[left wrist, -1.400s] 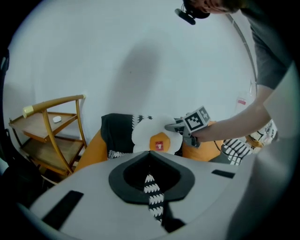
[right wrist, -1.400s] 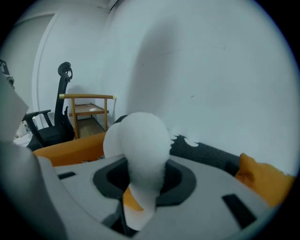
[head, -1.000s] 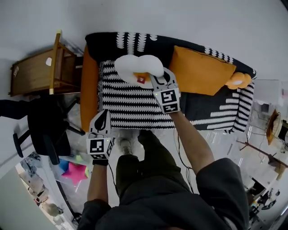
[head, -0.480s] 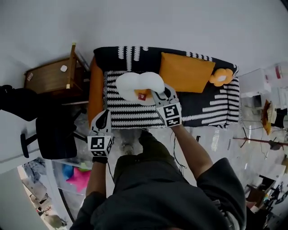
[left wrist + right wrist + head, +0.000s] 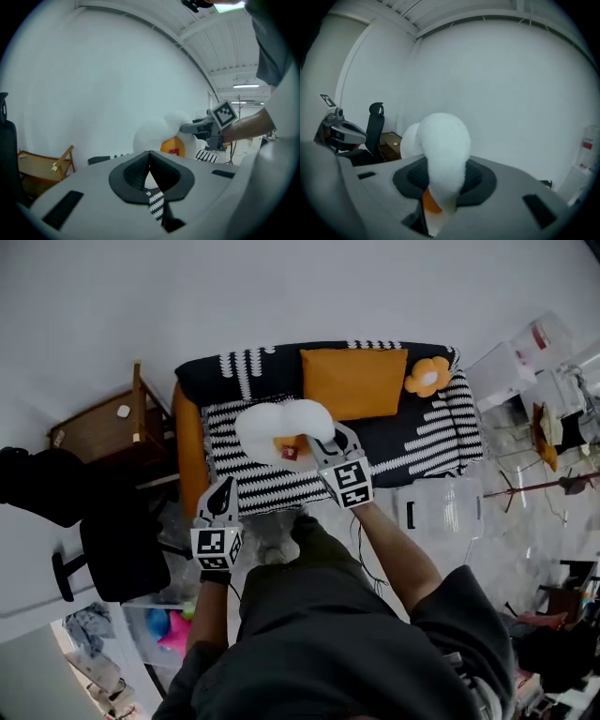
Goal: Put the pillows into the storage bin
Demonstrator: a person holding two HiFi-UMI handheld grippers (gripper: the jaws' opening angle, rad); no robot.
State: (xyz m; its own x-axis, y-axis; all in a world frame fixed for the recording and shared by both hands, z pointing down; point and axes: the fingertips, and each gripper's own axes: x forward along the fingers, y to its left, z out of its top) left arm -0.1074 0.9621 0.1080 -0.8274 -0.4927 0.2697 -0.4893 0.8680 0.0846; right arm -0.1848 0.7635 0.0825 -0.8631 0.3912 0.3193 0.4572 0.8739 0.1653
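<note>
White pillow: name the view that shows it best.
Head view: the whole white pillow shows, pinched by the right hand-held gripper. The right gripper view shows only a close lobe; the left gripper view, its upper part.

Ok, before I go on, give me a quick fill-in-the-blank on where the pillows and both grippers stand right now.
1. The right gripper has its jaws shut on the ____ egg-shaped pillow.
2. The left gripper has its jaws together and holds ____.
3. The rectangular pillow leaning on the back of the sofa is ____ in colour.
4. In the head view, the flower-shaped pillow lies at the sofa's ____ end.

Missing words: white; nothing; orange; right
</note>
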